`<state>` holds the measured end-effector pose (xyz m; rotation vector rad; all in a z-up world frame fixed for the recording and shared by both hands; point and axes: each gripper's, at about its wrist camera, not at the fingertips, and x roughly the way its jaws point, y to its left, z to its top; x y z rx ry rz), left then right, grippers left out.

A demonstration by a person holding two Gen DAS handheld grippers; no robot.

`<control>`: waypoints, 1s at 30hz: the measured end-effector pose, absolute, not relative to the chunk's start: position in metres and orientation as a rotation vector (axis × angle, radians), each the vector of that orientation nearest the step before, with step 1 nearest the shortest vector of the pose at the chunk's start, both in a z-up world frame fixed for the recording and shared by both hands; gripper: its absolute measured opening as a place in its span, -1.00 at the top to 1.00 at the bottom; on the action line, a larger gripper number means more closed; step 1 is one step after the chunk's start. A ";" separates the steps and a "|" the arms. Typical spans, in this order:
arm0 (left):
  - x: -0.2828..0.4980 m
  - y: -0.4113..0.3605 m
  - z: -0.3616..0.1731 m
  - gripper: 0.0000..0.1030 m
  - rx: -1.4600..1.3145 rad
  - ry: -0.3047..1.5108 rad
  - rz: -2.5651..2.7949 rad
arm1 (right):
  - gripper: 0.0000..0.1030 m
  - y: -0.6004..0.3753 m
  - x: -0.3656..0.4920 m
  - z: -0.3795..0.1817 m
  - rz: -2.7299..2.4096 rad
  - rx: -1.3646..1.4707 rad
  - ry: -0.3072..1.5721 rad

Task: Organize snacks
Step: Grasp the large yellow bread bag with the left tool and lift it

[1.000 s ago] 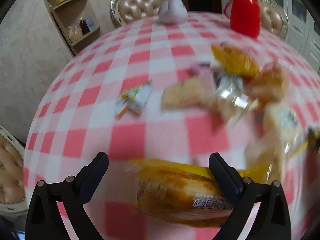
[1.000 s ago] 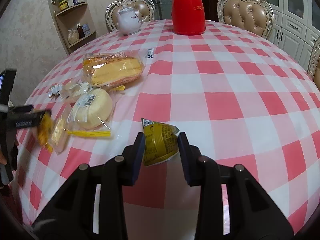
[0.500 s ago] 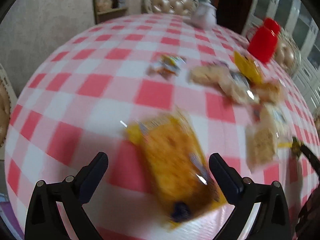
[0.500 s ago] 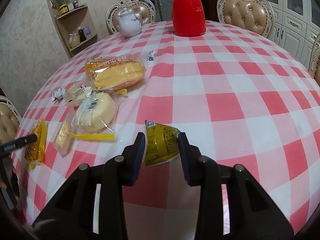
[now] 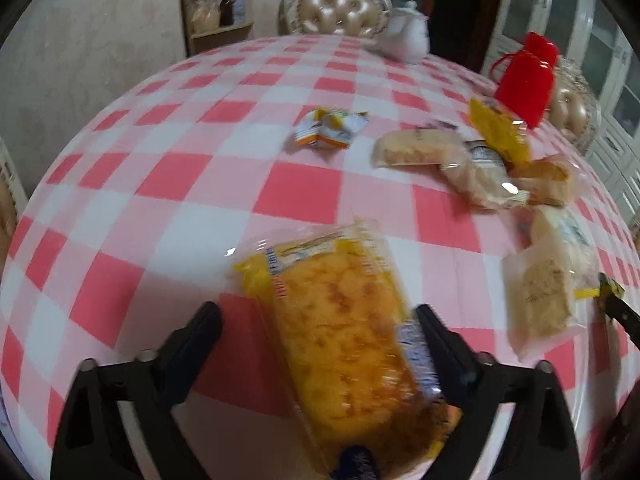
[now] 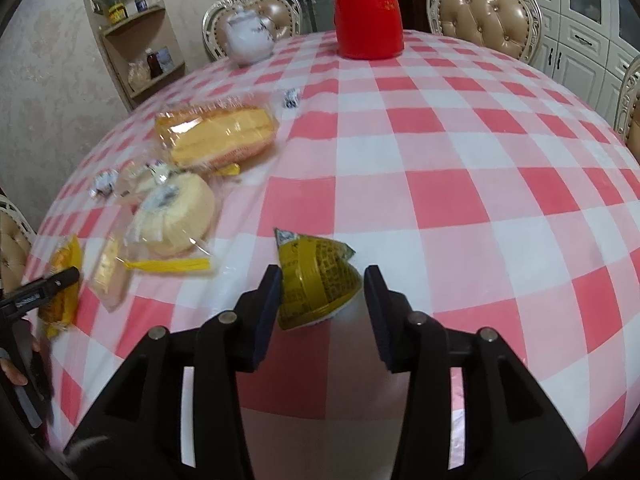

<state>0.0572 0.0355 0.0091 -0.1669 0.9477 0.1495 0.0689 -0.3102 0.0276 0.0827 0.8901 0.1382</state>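
Observation:
A yellow cake packet [image 5: 340, 344] lies lengthwise on the red-and-white checked table [image 5: 168, 184], between the fingers of my left gripper [image 5: 316, 314]. Its jaws are closing: the right finger touches the wrapper and the left finger stands clear of it. That packet [image 6: 66, 280] and one left finger show at the left edge of the right wrist view. My right gripper [image 6: 323, 276] straddles a yellow-green triangular packet [image 6: 316, 280] resting on the table. Its jaws are opening, with a gap at the right finger.
A long cake loaf [image 6: 220, 136], a round bun [image 6: 176, 216], a thin wafer packet [image 6: 110, 268] and small wrapped sweets [image 5: 330, 132] lie clustered mid-table. A red thermos [image 6: 368, 12] and a white teapot [image 6: 248, 36] stand at the far edge. Padded chairs [image 6: 484, 12] ring the table.
The left view swung round, so the cake packet now lies lengthwise between its jaws, which have narrowed. The right jaws have widened off the yellow-green packet.

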 end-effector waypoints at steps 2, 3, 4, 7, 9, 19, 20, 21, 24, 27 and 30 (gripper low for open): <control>0.056 0.029 0.009 -0.52 -0.142 0.941 0.139 | -0.04 -0.306 0.069 0.028 0.135 0.056 0.885; 0.057 0.026 0.008 -0.52 -0.127 0.943 0.141 | -0.10 -0.304 0.071 0.027 0.140 0.048 0.889; 0.058 0.026 0.010 -0.52 -0.119 0.944 0.142 | -0.15 -0.302 0.073 0.027 0.145 0.044 0.893; 0.056 0.024 0.011 -0.48 -0.115 0.941 0.130 | -0.15 -0.294 0.077 0.024 0.141 0.004 0.911; 0.055 0.022 0.012 -0.37 -0.110 0.936 0.127 | 0.23 -0.291 0.076 0.024 0.123 -0.020 0.909; 0.054 0.033 0.015 0.04 -0.228 0.903 0.052 | 0.33 -0.296 0.051 0.040 0.111 0.039 0.804; 0.054 0.034 0.015 0.04 -0.238 0.901 0.050 | 0.33 -0.296 0.050 0.042 0.112 0.052 0.801; 0.054 0.035 0.015 0.04 -0.246 0.899 0.048 | 0.33 -0.298 0.047 0.044 0.114 0.076 0.794; 0.053 0.037 0.016 0.05 -0.261 0.888 0.046 | 0.33 -0.298 0.037 0.049 0.120 0.121 0.770; 0.052 0.038 0.019 0.05 -0.272 0.865 0.039 | 0.33 -0.293 0.026 0.052 0.130 0.160 0.750; 0.049 0.037 0.022 0.05 -0.274 0.835 0.037 | 0.33 -0.283 0.016 0.054 0.145 0.182 0.736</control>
